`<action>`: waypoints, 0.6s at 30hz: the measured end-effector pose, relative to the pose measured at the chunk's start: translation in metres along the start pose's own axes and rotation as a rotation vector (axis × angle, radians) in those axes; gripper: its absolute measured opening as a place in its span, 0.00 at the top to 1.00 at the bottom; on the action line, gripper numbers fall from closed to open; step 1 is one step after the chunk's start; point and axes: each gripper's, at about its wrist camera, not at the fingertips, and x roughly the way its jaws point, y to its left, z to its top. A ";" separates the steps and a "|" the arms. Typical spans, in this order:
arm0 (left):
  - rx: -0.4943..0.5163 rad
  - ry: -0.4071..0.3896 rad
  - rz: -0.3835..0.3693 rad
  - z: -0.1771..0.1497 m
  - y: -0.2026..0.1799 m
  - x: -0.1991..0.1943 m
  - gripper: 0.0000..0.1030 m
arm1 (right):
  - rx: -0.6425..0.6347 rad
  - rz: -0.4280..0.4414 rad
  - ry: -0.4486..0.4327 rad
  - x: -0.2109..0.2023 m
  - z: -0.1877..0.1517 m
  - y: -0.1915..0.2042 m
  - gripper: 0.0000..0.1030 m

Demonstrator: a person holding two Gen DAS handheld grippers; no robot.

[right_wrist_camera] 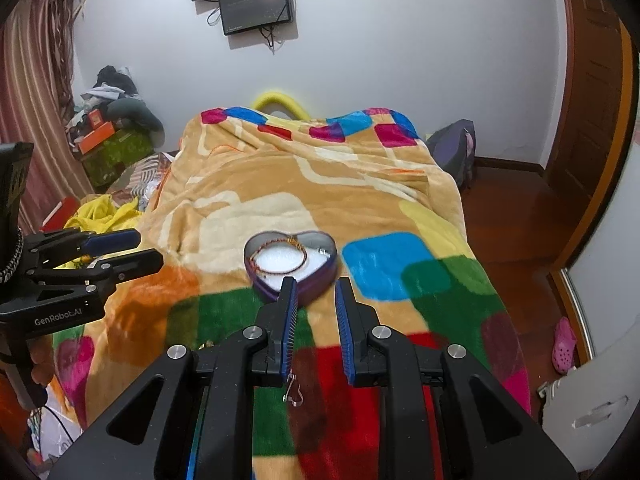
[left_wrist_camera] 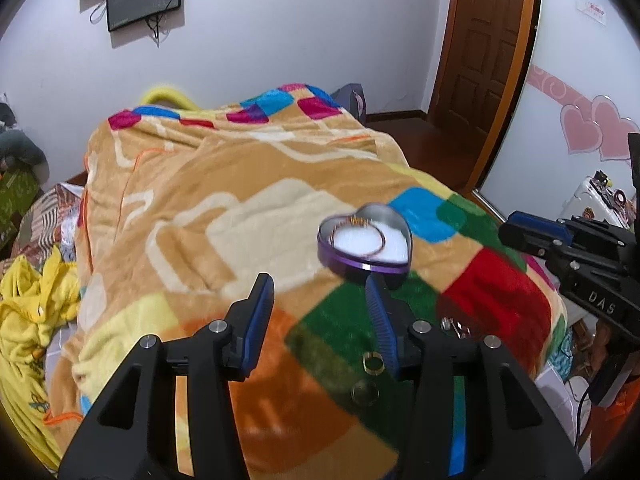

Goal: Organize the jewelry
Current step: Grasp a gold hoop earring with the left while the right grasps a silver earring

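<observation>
A purple heart-shaped tin (left_wrist_camera: 365,240) with a white lining sits on the patterned blanket; it also shows in the right wrist view (right_wrist_camera: 291,264). A thin red bracelet (left_wrist_camera: 362,236) lies inside it, also seen in the right wrist view (right_wrist_camera: 280,258). Two gold rings (left_wrist_camera: 373,361) (left_wrist_camera: 365,392) lie on the blanket by my left gripper (left_wrist_camera: 320,304), which is open and empty above them. A silver heart-shaped piece (right_wrist_camera: 293,394) lies under my right gripper (right_wrist_camera: 316,292), which is open and empty just before the tin. Another silver piece (left_wrist_camera: 456,326) lies on the red patch.
The blanket (right_wrist_camera: 280,184) covers a bed. The right gripper shows at the right of the left wrist view (left_wrist_camera: 560,248); the left gripper shows at the left of the right wrist view (right_wrist_camera: 100,256). Yellow clothes (left_wrist_camera: 28,304) lie left of the bed. A wooden door (left_wrist_camera: 484,48) stands far right.
</observation>
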 end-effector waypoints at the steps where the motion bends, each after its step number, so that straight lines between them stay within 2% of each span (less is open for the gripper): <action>1: -0.002 0.008 -0.002 -0.004 0.000 0.000 0.54 | 0.000 -0.002 0.004 -0.001 -0.002 0.000 0.83; 6: 0.000 0.052 -0.001 -0.022 -0.001 0.001 0.54 | 0.007 -0.001 0.032 -0.002 -0.017 0.001 0.83; 18: 0.010 0.165 -0.052 -0.060 -0.016 0.020 0.54 | -0.011 0.023 0.124 0.013 -0.048 0.007 0.83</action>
